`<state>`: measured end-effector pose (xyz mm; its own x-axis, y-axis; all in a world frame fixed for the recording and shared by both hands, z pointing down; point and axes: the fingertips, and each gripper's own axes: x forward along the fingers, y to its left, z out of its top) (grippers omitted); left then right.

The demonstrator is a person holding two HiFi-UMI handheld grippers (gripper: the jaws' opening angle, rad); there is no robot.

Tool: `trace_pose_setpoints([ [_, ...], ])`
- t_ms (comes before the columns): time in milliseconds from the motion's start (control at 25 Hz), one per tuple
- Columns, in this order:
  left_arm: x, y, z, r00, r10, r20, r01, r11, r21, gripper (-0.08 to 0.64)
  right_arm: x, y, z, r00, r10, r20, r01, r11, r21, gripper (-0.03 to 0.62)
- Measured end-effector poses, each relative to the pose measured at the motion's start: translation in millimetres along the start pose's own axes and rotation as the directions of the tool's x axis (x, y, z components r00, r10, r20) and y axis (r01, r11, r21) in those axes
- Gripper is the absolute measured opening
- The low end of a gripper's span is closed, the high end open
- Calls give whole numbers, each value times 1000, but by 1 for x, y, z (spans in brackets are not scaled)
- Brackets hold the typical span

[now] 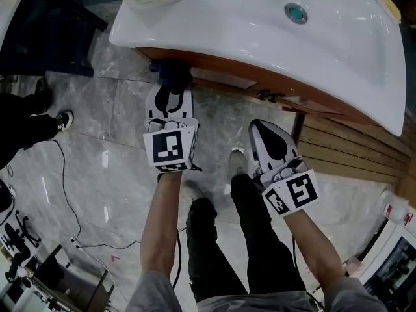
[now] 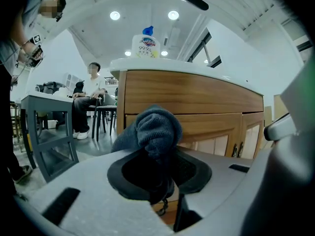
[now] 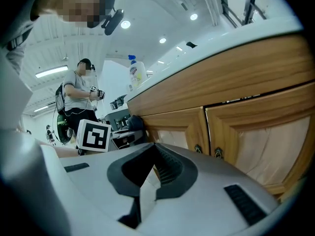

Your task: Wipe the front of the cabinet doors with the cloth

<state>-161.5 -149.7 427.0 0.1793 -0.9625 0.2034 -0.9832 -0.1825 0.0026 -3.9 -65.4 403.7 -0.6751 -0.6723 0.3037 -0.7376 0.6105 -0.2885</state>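
Observation:
A dark blue cloth (image 1: 171,77) is bunched at the tips of my left gripper (image 1: 170,95), which is shut on it. The cloth sits right at the wooden cabinet front (image 1: 227,77) under the white sink counter (image 1: 260,44); actual contact is hidden. In the left gripper view the cloth (image 2: 156,128) bulges out of the shut left gripper (image 2: 157,178), in front of the cabinet doors (image 2: 211,132). My right gripper (image 1: 265,130) hangs lower and to the right, away from the doors. It is shut and empty (image 3: 150,176). Two small door handles (image 3: 207,151) show beyond it.
A cleaner bottle (image 2: 146,42) stands on the counter's left end. The sink drain (image 1: 296,13) is in the basin. A cable (image 1: 68,203) runs over the tiled floor at left. A seated person (image 2: 90,101) and a grey table (image 2: 47,107) are further left.

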Motion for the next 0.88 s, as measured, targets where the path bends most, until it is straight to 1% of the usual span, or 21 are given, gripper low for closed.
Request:
trace_pose_setpoints([
  [200, 1, -22, 0, 999, -39, -5, 39, 999, 18, 101, -7, -5, 2, 1000, -14, 11, 14, 1000, 7, 9],
  [400, 4, -52, 3, 996, -86, 0, 86, 996, 20, 101, -18, -11, 0, 999, -31, 19, 31, 999, 16, 9],
  [880, 9, -125, 7, 981, -192, 6, 191, 981, 25, 101, -51, -34, -5, 996, -85, 36, 84, 996, 40, 9],
])
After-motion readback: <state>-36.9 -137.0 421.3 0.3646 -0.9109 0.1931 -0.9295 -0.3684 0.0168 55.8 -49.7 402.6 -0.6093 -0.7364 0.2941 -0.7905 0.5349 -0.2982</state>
